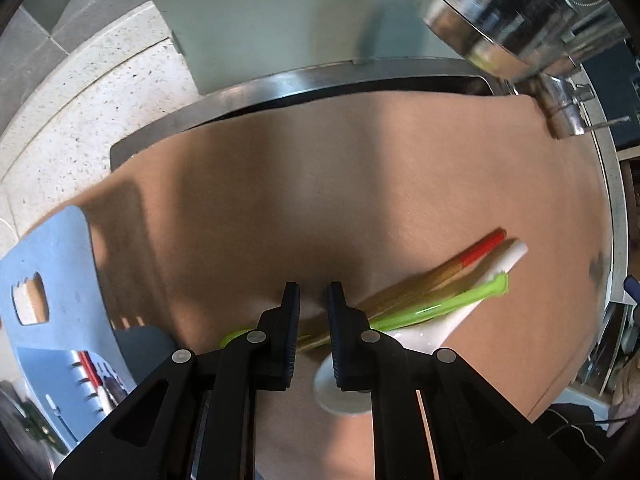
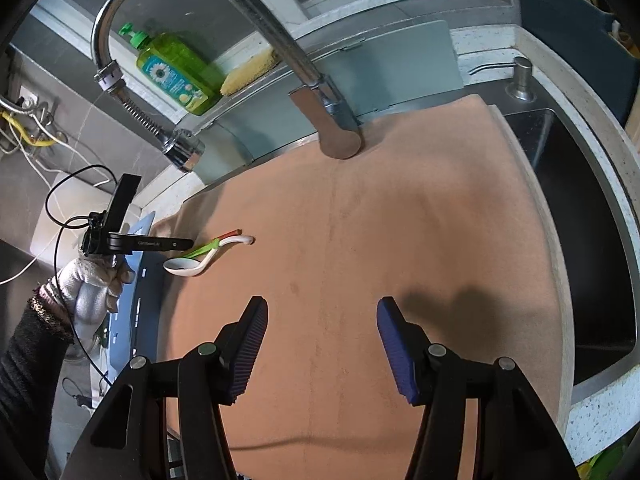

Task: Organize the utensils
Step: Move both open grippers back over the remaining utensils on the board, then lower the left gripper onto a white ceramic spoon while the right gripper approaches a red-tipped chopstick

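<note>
On the tan mat lie a white ceramic spoon, a green utensil and red-tipped wooden chopsticks, bunched together. My left gripper hovers just over them, jaws narrowly apart and empty, with the utensils passing beneath its fingers. In the right wrist view the same spoon, green utensil and chopsticks lie at the mat's left edge, under the left tool. My right gripper is wide open and empty over the bare mat.
A blue utensil rack stands at the mat's left edge and shows in the right wrist view. A steel faucet arches over the back. A green soap bottle and a sponge sit behind. An open sink basin lies right.
</note>
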{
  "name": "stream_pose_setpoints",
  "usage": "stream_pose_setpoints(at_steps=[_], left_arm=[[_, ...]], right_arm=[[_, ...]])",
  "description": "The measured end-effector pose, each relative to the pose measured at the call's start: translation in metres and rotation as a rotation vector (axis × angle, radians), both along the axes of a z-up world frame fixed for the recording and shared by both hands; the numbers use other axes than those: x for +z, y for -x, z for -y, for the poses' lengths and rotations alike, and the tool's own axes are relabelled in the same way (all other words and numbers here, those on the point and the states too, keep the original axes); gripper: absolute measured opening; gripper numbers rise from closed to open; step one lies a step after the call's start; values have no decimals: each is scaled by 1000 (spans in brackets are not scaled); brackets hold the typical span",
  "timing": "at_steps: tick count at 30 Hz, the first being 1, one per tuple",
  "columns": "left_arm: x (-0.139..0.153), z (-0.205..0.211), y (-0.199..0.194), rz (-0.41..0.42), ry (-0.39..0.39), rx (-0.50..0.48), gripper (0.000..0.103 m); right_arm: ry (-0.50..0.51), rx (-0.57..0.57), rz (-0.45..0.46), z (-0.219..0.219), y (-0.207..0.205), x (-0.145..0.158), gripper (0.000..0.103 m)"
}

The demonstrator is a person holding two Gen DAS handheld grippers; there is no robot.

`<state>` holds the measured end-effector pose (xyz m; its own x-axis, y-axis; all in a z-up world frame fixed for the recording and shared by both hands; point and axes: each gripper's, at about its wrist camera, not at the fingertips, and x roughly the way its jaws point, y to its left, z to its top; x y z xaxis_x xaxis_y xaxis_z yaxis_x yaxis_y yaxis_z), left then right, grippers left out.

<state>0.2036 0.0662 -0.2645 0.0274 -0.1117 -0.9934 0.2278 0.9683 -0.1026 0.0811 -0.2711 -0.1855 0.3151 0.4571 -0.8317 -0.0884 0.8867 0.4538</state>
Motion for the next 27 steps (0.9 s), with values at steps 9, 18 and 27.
stream_pose_setpoints(at_steps=[9, 18, 27], left_arm=[[-1, 27, 35, -21, 32, -40, 11], [-7, 58, 80, -54, 155, -20, 11], [23, 66, 113, 74, 150, 18, 13]], right_arm=[[-32, 57, -4, -14, -8, -1, 53], [-61, 127, -26, -31, -11, -11, 53], [-69, 191, -42, -45, -12, -17, 53]])
